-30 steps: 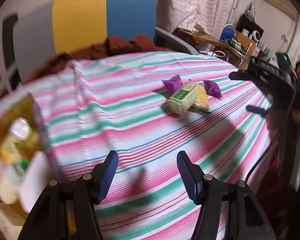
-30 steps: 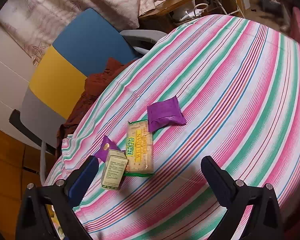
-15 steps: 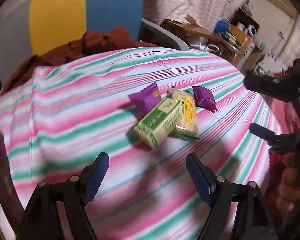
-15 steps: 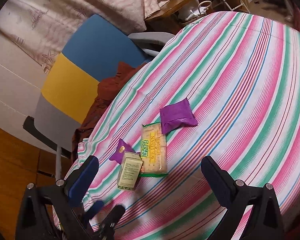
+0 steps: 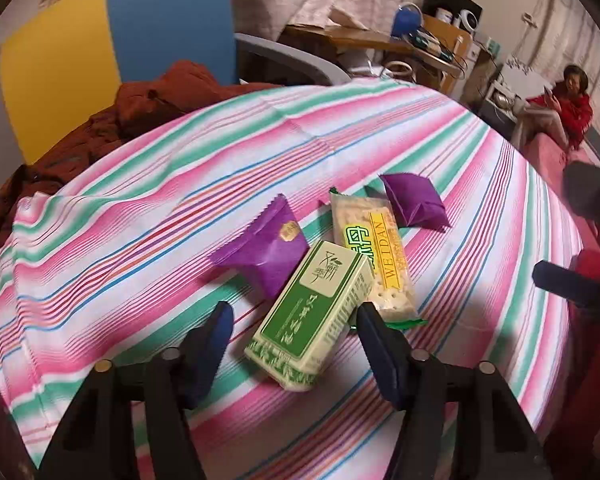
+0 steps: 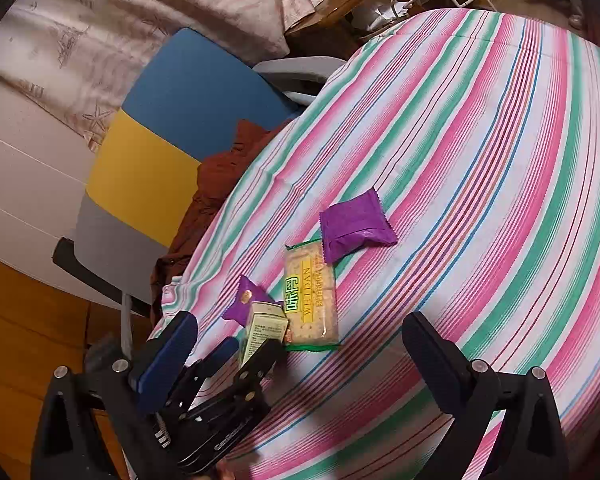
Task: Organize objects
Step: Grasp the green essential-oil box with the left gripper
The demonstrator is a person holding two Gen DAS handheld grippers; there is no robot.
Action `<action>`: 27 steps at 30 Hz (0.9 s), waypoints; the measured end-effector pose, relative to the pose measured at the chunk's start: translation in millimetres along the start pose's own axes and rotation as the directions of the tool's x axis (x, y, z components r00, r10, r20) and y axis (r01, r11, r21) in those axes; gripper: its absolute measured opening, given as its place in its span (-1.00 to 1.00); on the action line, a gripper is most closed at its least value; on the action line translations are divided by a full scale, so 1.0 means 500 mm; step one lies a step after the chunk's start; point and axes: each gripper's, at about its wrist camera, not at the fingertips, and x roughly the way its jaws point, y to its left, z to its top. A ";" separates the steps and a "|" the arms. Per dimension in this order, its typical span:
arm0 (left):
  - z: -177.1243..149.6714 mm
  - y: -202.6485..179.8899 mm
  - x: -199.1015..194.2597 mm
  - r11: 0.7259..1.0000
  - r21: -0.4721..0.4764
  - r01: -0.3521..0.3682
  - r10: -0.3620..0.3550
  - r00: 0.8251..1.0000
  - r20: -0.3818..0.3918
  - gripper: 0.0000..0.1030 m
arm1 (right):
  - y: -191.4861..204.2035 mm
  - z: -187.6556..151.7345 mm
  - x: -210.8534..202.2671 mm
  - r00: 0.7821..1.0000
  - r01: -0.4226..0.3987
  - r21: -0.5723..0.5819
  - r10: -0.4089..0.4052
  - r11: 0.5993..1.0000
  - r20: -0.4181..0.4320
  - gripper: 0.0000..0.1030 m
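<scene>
The green box (image 5: pixel 314 314) lies flat on the striped tablecloth (image 5: pixel 140 184), near the cloth's edge on the chair side. It is the landmark here. Its long axis runs from the near left to the far right in the left wrist view, skewed to the line of the fingers rather than along it.

The left gripper (image 5: pixel 294 336) has its jaws apart, one finger just off each long side of the box, so the box sits in the gap between them. Neither pad can be seen pressing on it. In the right wrist view the same gripper (image 6: pixel 244 350) shows at the near end of the box (image 6: pixel 264 330).

Against the box's far right side lies the cracker packet (image 5: pixel 374 254), partly tucked under the box's far corner. A purple sachet (image 5: pixel 266 250) touches the box's far left corner, and a second purple sachet (image 5: pixel 414 202) lies beyond the packet, touching its far end.

The right gripper (image 6: pixel 300 360) hangs wide open, well apart from the box and higher above the cloth. The left is plainly the nearer tool. Closing on the box would probably want a slight twist first, to square the pads to its long sides and avoid pinching the packet.
</scene>
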 end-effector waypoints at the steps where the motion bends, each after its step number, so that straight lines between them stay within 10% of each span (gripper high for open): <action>1: 0.001 -0.002 0.007 1.000 0.003 0.006 -0.006 1.000 -0.008 -0.06 | -0.001 0.000 0.002 1.000 0.005 0.000 -0.005 1.000 -0.003 0.99; 4: -0.007 -0.002 0.002 0.999 -0.002 0.039 -0.039 0.999 0.008 -0.39 | -0.008 0.001 0.007 1.000 0.021 0.009 -0.021 1.000 -0.007 0.99; 12: -0.110 0.006 -0.070 0.991 -0.117 0.070 -0.066 0.997 0.038 -0.39 | -0.005 -0.003 0.019 0.999 0.047 -0.013 -0.047 0.999 -0.027 0.99; 19: -0.217 0.022 -0.129 0.979 -0.198 -0.053 0.062 0.997 0.035 -0.40 | 0.017 -0.020 0.041 0.994 0.074 -0.087 -0.080 0.993 -0.077 0.99; 27: -0.215 0.054 -0.110 0.972 -0.234 -0.037 0.049 0.998 0.044 -0.17 | 0.029 -0.030 0.055 0.987 0.120 -0.144 -0.134 0.982 -0.090 0.99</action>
